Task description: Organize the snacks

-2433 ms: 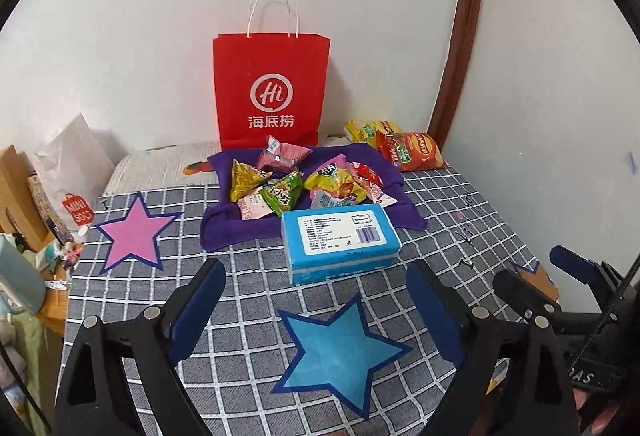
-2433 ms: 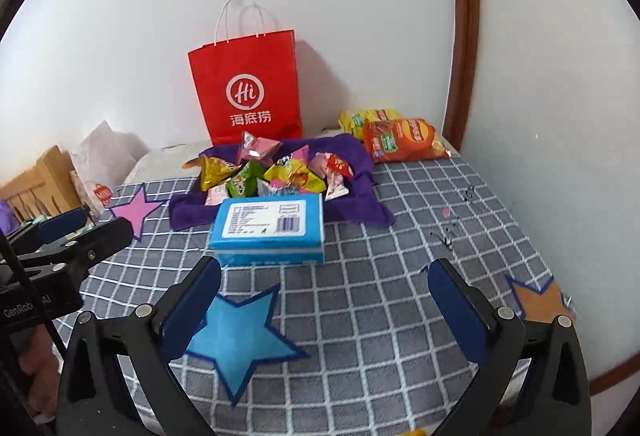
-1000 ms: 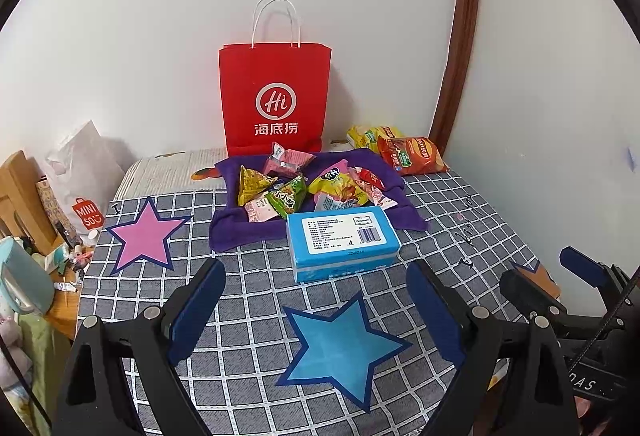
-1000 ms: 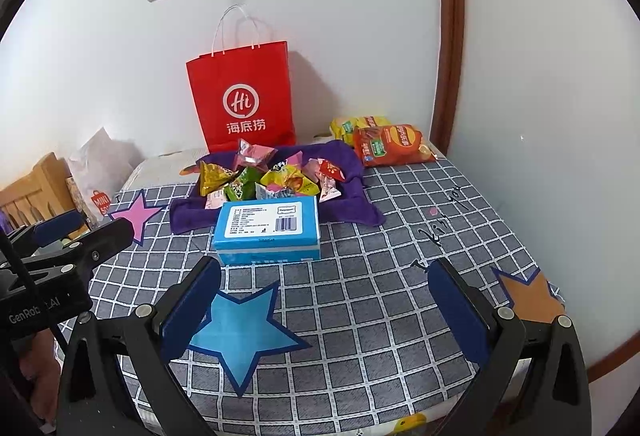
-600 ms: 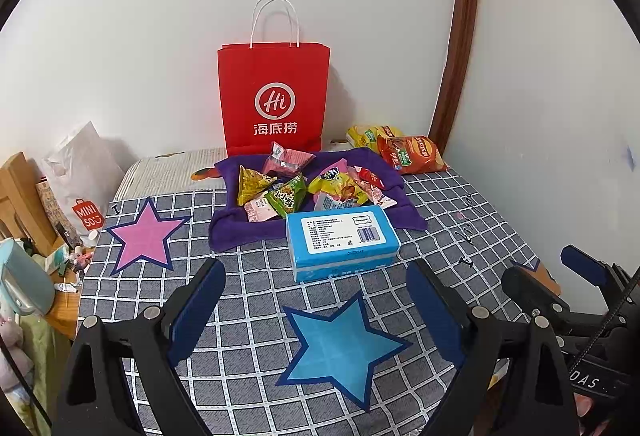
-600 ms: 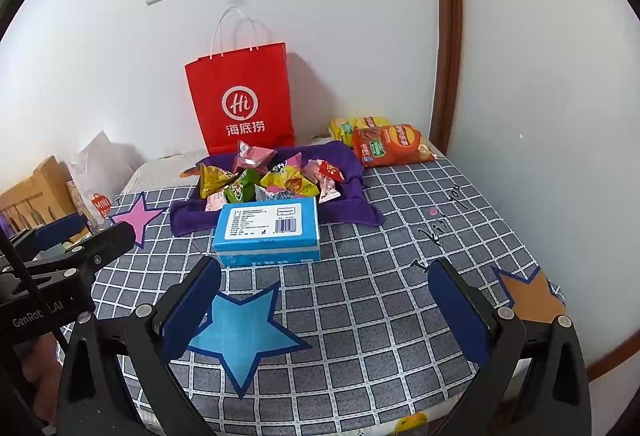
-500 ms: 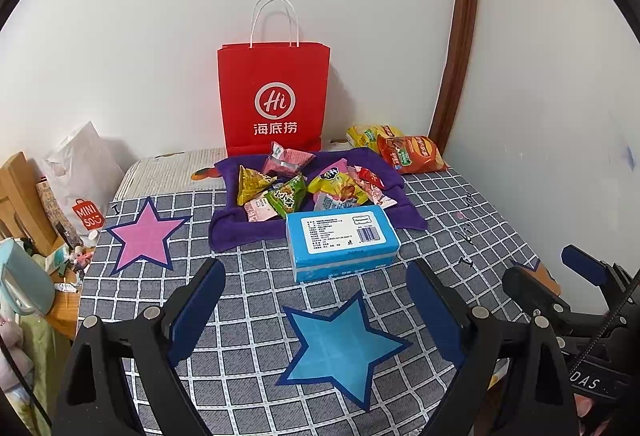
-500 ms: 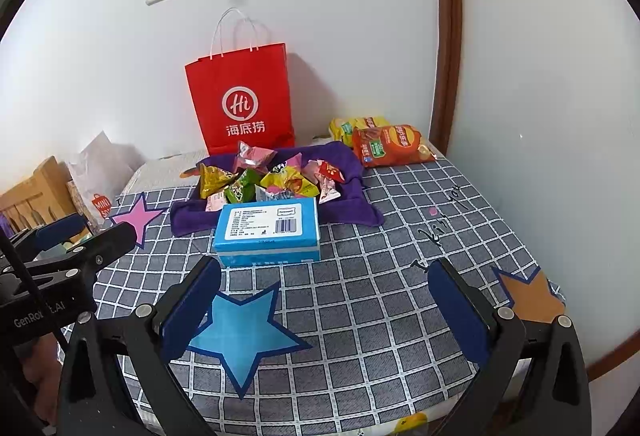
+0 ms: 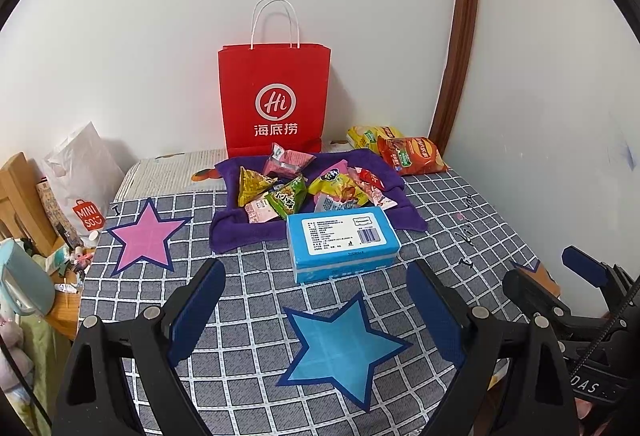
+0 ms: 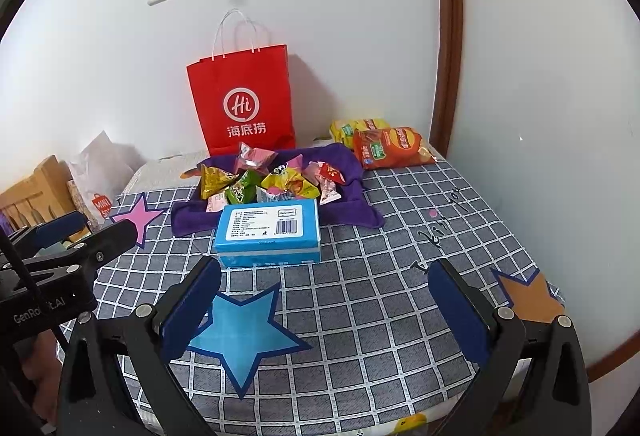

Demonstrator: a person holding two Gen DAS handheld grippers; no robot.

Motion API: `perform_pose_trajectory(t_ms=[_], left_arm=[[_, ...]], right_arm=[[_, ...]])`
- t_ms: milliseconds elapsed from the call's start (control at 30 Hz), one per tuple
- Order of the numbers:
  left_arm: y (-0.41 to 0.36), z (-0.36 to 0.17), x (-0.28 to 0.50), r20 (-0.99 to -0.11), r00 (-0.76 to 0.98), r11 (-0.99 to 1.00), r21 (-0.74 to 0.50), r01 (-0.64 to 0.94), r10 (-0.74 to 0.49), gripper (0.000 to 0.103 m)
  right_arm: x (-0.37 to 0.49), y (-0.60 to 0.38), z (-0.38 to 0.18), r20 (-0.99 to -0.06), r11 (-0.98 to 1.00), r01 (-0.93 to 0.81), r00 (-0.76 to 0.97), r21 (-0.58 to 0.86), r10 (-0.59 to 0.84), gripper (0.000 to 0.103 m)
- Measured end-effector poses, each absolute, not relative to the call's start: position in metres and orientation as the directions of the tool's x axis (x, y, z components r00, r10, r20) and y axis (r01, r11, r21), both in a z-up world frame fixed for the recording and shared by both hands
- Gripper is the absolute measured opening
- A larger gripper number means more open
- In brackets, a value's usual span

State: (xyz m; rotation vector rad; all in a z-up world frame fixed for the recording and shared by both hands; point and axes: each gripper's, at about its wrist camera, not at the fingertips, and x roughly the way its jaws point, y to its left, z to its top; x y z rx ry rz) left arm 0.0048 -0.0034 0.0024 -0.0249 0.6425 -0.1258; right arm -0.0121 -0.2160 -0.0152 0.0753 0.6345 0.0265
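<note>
Several small snack packets (image 9: pixel 298 184) (image 10: pixel 276 180) lie heaped on a purple cloth (image 9: pixel 232 232) (image 10: pixel 188 218) at the back of the checked table. A blue box (image 9: pixel 342 240) (image 10: pixel 268 230) sits just in front of the cloth. Two chip bags (image 9: pixel 412 154) (image 10: pixel 390 146) lie at the back right corner. My left gripper (image 9: pixel 316 312) hovers open over the blue star (image 9: pixel 340 346), empty. My right gripper (image 10: pixel 324 312) is open and empty above the near table, right of the blue star (image 10: pixel 240 328). Each gripper shows at the edge of the other's view.
A red paper bag (image 9: pixel 274 96) (image 10: pixel 244 100) stands against the wall behind the cloth. A pink star (image 9: pixel 144 236) and an orange star (image 10: pixel 528 294) mark the tablecloth (image 9: pixel 248 296). A white shopping bag (image 9: pixel 82 180) and wooden furniture (image 9: pixel 18 192) stand at the left; walls close the back and right.
Over the earliest frames both cameras drew back a little from the table. In the last second nothing has moved and both grippers stay open.
</note>
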Motion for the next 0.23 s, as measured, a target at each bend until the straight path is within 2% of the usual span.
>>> perform_pose_trajectory(t_ms=[233], left_arm=[[0.0002, 0.0015, 0.0065, -0.595, 0.796, 0.993, -0.061, 0.099, -0.115, 0.092]], right_arm=[[-0.0099, -0.2114, -0.0164, -0.592, 0.997, -0.015, 0.804, 0.078, 0.058, 0.102]])
